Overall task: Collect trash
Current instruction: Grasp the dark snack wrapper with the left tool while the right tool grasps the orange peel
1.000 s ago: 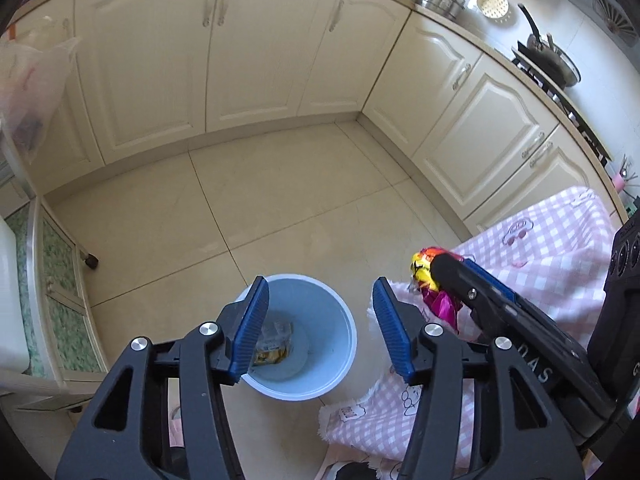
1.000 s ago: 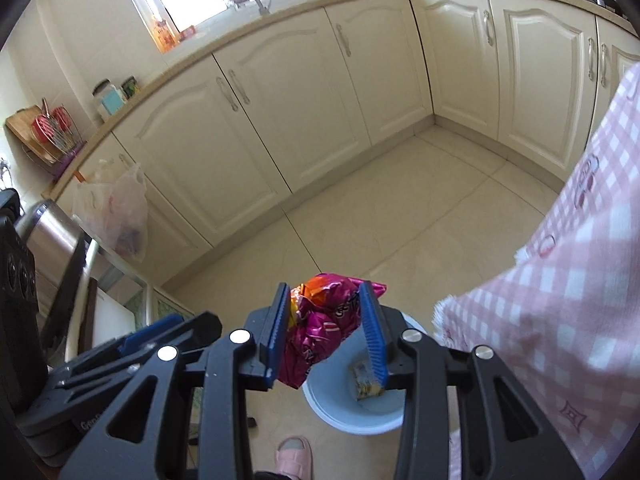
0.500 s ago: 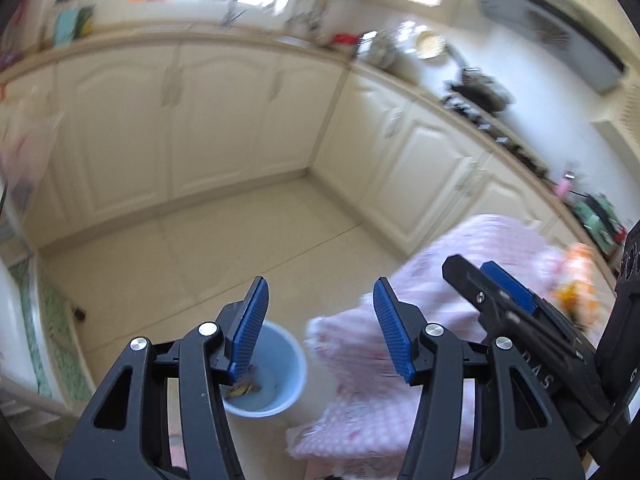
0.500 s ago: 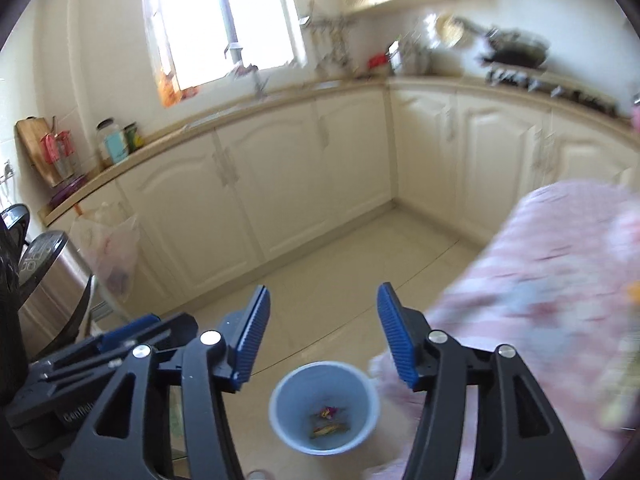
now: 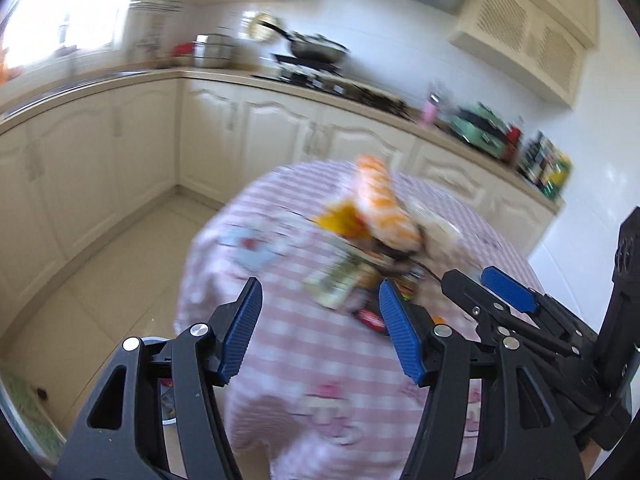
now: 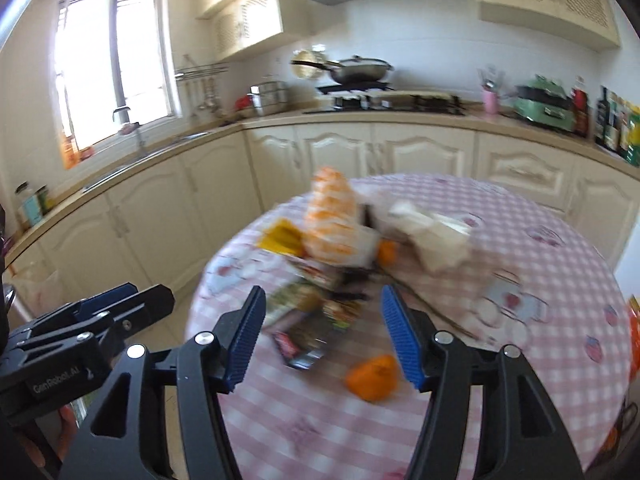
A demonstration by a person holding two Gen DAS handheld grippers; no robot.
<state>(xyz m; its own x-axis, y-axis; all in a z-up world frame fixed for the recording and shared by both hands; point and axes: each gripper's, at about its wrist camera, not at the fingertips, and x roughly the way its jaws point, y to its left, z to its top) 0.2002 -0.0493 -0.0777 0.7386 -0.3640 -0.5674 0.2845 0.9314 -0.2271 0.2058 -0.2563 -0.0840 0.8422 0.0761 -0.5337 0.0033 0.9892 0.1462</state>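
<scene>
- the only clear lettering reads "GenRobot.AI", in pale letters on the black body of the left gripper (image 6: 92, 332), seen at the lower left of the right wrist view.
- the dark wrapper with a red end (image 6: 298, 346), lying on the checked tablecloth (image 6: 552, 280), carries some print, but motion blur makes it unreadable.
- the green and yellow packet (image 5: 340, 280) beside the pile of trash shows printed marks too smeared to read.
- the bottles and boxes (image 6: 616, 120) at the far right of the counter bear labels, all too small and blurred to make out.
</scene>
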